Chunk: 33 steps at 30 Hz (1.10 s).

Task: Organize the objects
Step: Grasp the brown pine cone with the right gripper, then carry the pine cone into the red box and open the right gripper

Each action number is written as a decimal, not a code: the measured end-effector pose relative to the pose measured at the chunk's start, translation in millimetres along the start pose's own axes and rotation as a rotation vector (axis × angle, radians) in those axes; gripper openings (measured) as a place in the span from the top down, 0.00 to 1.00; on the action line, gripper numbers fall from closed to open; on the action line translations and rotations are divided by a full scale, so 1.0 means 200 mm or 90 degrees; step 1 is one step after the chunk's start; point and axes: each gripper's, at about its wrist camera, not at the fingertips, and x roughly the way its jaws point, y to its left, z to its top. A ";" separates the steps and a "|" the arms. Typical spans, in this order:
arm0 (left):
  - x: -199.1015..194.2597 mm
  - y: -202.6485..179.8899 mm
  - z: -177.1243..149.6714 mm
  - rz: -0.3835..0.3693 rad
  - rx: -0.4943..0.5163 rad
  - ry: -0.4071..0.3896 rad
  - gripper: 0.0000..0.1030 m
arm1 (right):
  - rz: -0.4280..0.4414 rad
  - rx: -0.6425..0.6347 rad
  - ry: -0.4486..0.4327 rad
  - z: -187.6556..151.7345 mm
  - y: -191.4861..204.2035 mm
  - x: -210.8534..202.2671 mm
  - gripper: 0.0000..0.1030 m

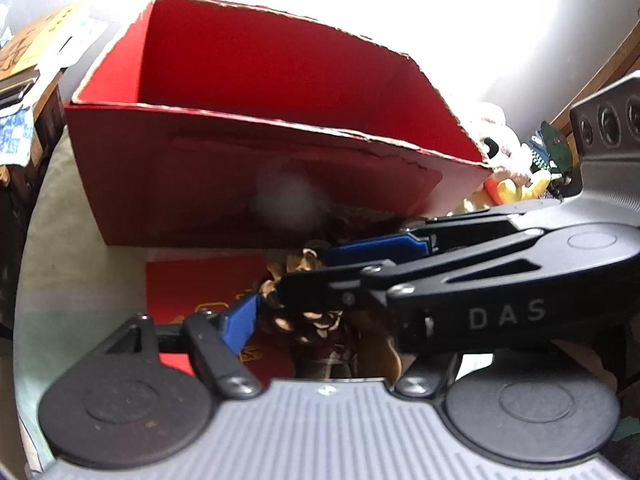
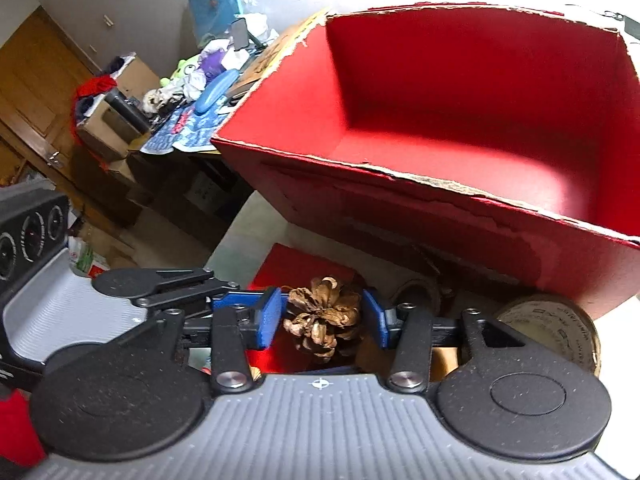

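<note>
Both grippers point steeply down in front of the red box. The right gripper pinches a pinecone between its blue pads. The left gripper sits half-spread around another pinecone; whether it grips, I cannot tell.

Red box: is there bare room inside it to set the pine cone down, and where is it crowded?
The red box shows a bare floor between all four walls. It is crowded in front of the near wall: the pine cone sits between the right tool pads, the left tool beside it, a round tin alongside.
</note>
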 end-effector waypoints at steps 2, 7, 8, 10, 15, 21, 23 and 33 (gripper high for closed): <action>-0.01 0.00 0.00 0.002 0.003 -0.004 0.33 | -0.008 0.002 -0.004 0.00 0.00 0.00 0.63; -0.01 -0.01 0.01 0.006 0.016 -0.006 0.41 | -0.012 0.024 -0.014 -0.02 -0.01 0.00 0.64; -0.02 -0.01 0.01 0.006 0.017 -0.007 0.42 | -0.013 0.027 -0.018 -0.02 -0.01 -0.01 0.64; -0.05 -0.02 0.02 0.002 0.022 -0.015 0.42 | -0.010 0.035 -0.029 -0.03 0.00 -0.04 0.64; -0.23 -0.07 0.03 -0.011 0.058 -0.055 0.42 | 0.001 0.037 -0.068 -0.02 0.04 -0.15 0.67; -0.39 -0.16 0.12 -0.033 0.104 -0.114 0.42 | -0.002 0.018 -0.135 0.05 0.10 -0.31 0.67; -0.42 -0.18 0.17 -0.046 0.116 -0.132 0.42 | -0.010 0.009 -0.160 0.09 0.12 -0.35 0.67; -0.23 -0.26 0.55 -0.090 0.144 -0.169 0.42 | -0.093 -0.025 -0.211 0.38 0.02 -0.41 0.67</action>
